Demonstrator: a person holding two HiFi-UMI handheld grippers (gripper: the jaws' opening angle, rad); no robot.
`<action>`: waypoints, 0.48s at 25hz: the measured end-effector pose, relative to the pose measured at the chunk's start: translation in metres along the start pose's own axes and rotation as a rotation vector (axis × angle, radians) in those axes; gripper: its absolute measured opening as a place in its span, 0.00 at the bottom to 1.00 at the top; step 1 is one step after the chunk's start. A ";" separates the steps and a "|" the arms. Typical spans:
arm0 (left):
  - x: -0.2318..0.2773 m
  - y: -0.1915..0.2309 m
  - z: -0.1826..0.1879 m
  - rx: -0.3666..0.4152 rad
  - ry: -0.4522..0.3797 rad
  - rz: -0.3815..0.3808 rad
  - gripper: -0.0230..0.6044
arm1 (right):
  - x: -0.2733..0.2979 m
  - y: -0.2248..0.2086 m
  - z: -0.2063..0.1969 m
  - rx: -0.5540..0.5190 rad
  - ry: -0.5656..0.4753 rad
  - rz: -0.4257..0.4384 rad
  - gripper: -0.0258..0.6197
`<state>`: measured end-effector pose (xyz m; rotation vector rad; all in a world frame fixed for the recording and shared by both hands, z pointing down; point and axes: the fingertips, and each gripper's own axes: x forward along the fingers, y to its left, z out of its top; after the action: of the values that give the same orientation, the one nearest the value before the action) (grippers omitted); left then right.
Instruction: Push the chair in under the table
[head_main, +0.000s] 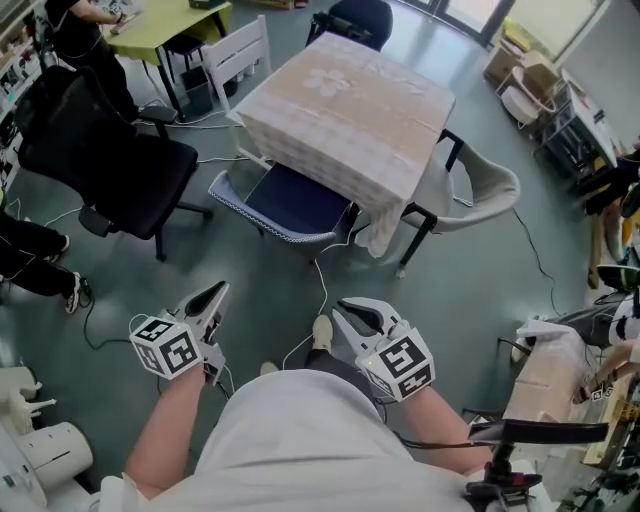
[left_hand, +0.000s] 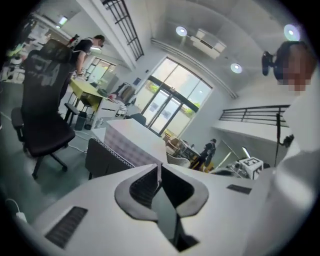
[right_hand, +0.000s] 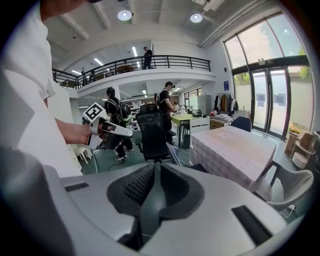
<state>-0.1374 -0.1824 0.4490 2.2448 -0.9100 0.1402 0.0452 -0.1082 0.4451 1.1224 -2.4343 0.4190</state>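
Near one table (head_main: 350, 105), one blue chair (head_main: 290, 197) half beneath: left tongs (head_main: 221, 289), right tongs (head_main: 339, 309), both closed, empty.

the left gripper (head_main: 218, 292) sits at the lower left of the head view and the right gripper (head_main: 342, 312) at the lower centre-right. both point up the frame and angle in toward each other. a bare left forearm (head_main: 165, 430) and a right forearm (head_main: 445, 450) run back to the bottom edge. each gripper's marker cube (head_main: 165, 347) faces the camera. in both gripper views the jaws meet tip to tip, with nothing between them.
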 end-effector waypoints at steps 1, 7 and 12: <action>-0.009 -0.011 -0.006 0.035 0.018 -0.032 0.07 | -0.001 0.010 0.002 -0.010 -0.003 0.002 0.11; -0.061 -0.054 -0.039 0.129 0.087 -0.178 0.05 | -0.006 0.070 0.004 -0.050 -0.005 0.009 0.09; -0.099 -0.071 -0.059 0.224 0.130 -0.223 0.05 | -0.004 0.115 0.004 -0.068 -0.016 0.018 0.08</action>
<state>-0.1566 -0.0515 0.4184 2.4934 -0.5950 0.2951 -0.0421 -0.0351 0.4285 1.0805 -2.4552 0.3311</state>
